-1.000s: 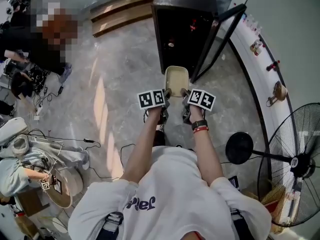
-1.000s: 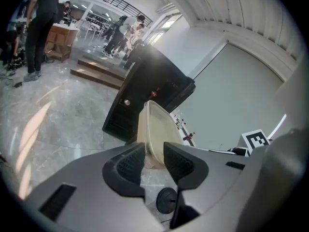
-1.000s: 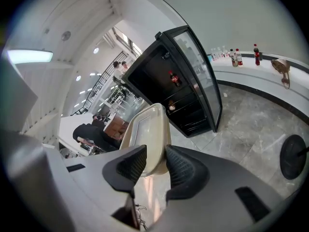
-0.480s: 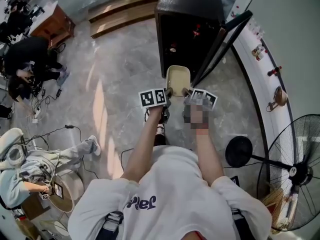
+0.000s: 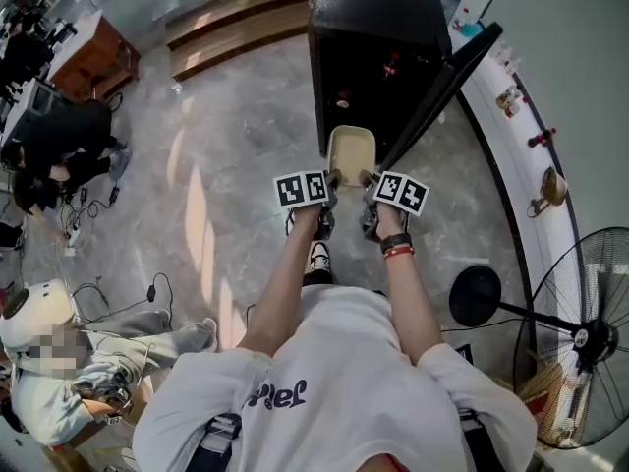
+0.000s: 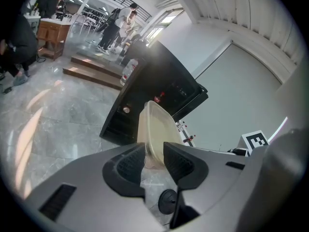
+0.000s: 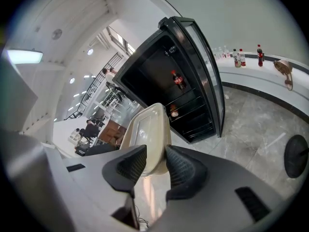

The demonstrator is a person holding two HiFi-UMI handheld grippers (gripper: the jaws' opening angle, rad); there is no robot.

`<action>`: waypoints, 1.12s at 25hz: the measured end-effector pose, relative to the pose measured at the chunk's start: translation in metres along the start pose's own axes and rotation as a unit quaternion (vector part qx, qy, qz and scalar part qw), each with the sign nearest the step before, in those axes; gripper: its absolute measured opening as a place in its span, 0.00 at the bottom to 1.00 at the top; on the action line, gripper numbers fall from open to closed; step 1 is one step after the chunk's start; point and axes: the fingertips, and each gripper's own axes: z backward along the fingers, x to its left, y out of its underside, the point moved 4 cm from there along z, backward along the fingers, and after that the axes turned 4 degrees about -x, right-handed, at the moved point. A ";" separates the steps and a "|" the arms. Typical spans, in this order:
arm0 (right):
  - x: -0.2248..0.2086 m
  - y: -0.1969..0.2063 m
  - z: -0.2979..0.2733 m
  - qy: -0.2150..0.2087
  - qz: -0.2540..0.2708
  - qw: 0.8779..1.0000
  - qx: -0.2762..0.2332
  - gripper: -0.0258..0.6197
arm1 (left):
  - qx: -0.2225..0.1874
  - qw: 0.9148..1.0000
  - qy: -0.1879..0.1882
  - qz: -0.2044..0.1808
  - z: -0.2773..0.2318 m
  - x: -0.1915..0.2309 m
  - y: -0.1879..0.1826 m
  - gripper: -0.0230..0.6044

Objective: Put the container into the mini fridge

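A beige plastic container [image 5: 350, 153] hangs in the air just in front of the black mini fridge [image 5: 378, 28], whose glass door [image 5: 439, 87] stands swung open to the right. My left gripper [image 5: 328, 179] is shut on the container's near left edge, and my right gripper [image 5: 367, 179] is shut on its near right edge. In the left gripper view the container [image 6: 155, 129] runs from between the dark pads [image 6: 130, 164] toward the fridge [image 6: 154, 91]. In the right gripper view the container [image 7: 147, 134] sits pinched between the pads [image 7: 178, 166], with the fridge's shelves and a cola bottle [image 7: 178, 79] behind.
A standing fan [image 5: 580, 342] with a round base [image 5: 476, 295] is at the right. A curved white ledge [image 5: 511, 136] with small bottles and objects runs along the right wall. People sit and crouch at the left among cables, near wooden steps [image 5: 236, 28].
The container and both grippers have come slightly closer to the open fridge. The people at the left have shifted in the view.
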 end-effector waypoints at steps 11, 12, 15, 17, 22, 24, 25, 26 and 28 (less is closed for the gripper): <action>0.030 -0.019 -0.042 0.018 -0.013 0.999 -0.031 0.26 | 0.015 0.999 0.025 -0.026 -0.014 0.029 -0.053 0.25; 0.033 -0.020 -0.046 0.020 -0.013 0.999 -0.033 0.26 | 0.016 0.999 0.027 -0.027 -0.016 0.032 -0.056 0.25; 0.039 -0.022 -0.054 0.023 -0.012 0.999 -0.038 0.26 | 0.016 0.999 0.030 -0.027 -0.018 0.039 -0.065 0.24; 0.042 -0.023 -0.057 0.024 -0.011 0.999 -0.041 0.26 | 0.015 0.999 0.032 -0.027 -0.019 0.041 -0.070 0.24; 0.039 -0.029 -0.062 0.032 -0.017 0.998 -0.048 0.26 | 0.023 0.999 0.036 -0.030 -0.027 0.041 -0.075 0.24; 0.040 -0.032 -0.063 0.033 -0.017 0.998 -0.052 0.26 | 0.022 0.999 0.035 -0.031 -0.029 0.040 -0.078 0.24; 0.040 -0.034 -0.063 0.033 -0.017 0.998 -0.053 0.26 | 0.020 0.999 0.034 -0.032 -0.030 0.039 -0.079 0.24; 0.040 -0.035 -0.064 0.034 -0.017 0.998 -0.054 0.26 | 0.018 0.999 0.034 -0.032 -0.030 0.039 -0.079 0.24; 0.040 -0.037 -0.065 0.036 -0.015 0.998 -0.055 0.26 | 0.012 0.999 0.037 -0.032 -0.032 0.039 -0.080 0.24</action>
